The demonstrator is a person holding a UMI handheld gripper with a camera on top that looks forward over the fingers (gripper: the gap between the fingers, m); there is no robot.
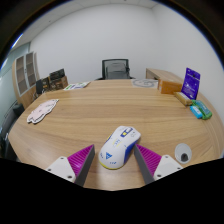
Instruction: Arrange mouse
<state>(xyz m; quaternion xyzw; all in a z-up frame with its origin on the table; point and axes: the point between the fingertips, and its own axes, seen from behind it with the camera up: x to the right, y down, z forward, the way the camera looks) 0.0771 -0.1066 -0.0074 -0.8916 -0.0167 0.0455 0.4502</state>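
The mouse (117, 148), white with a blue patch near its front end, lies on the wooden table (110, 110) in the lower middle of the frame. It sits between the 2 fingers of the gripper (118, 160), tilted a little, with its narrow end toward the camera. The fingers are spread wide: the left pad (80, 158) and the right pad (150, 158), both magenta, stand apart from the mouse with a strip of bare wood showing at either side, so the mouse rests on the table and is not clamped.

To the lower right of the frame, just beyond the right finger, a small round grey and white object (183, 153) sits on the table; what it is cannot be told. At the left of the frame, near the table's edge, lies a flat white and pink item (42, 111). Toward the upper left some papers (76, 86) lie on the far part of the table, and behind them a shelf unit (27, 72) stands against the wall.

At the far side of the table, in the upper middle of the frame, stands a black office chair (116, 69). At the right of the frame a purple box (191, 80) stands upright, with a teal packet (200, 107) just in front of it on the table.
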